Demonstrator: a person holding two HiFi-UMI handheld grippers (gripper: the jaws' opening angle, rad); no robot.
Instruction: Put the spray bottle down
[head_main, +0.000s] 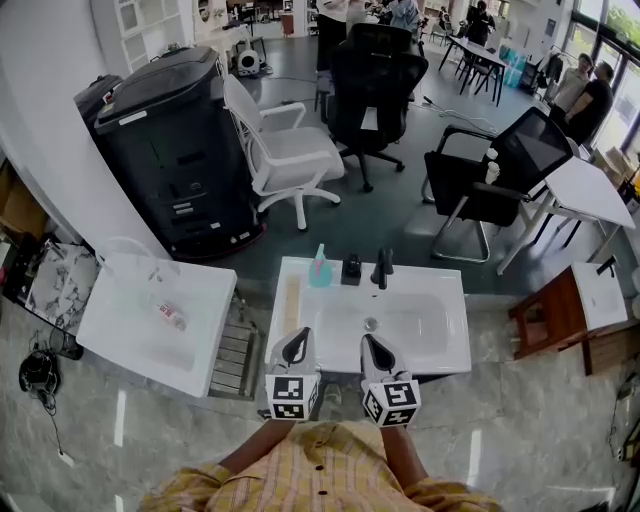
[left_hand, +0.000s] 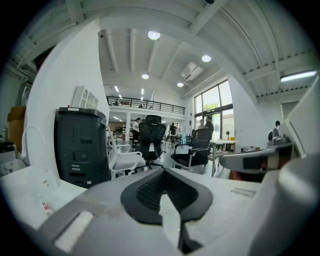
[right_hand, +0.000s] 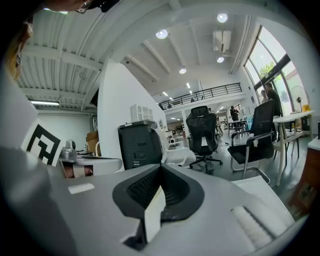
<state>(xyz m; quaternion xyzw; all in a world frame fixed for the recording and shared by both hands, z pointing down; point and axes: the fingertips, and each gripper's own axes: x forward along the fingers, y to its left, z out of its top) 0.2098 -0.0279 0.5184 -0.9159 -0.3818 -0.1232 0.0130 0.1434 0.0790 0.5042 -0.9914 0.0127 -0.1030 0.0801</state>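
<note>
A teal spray bottle (head_main: 320, 268) stands upright on the back rim of the white sink (head_main: 440, 345), left of a small black object (head_main: 351, 269) and the black faucet (head_main: 381, 268). My left gripper (head_main: 297, 346) hovers over the sink's near left rim, well short of the bottle. Its jaws are shut and empty. My right gripper (head_main: 376, 348) is level with it over the near middle rim, also shut with nothing held. In the left gripper view the left gripper (left_hand: 167, 192) shows its black pads together. The right gripper view shows the right gripper (right_hand: 159, 190) the same way. Neither gripper view shows the bottle.
A second white basin (head_main: 130, 335) lies to the left, with a slatted crate (head_main: 236, 350) between it and the sink. Behind stand a large black machine (head_main: 175, 150), a white chair (head_main: 285, 150) and black office chairs (head_main: 375, 90). A wooden stool (head_main: 555, 310) and white table (head_main: 590, 190) are at right.
</note>
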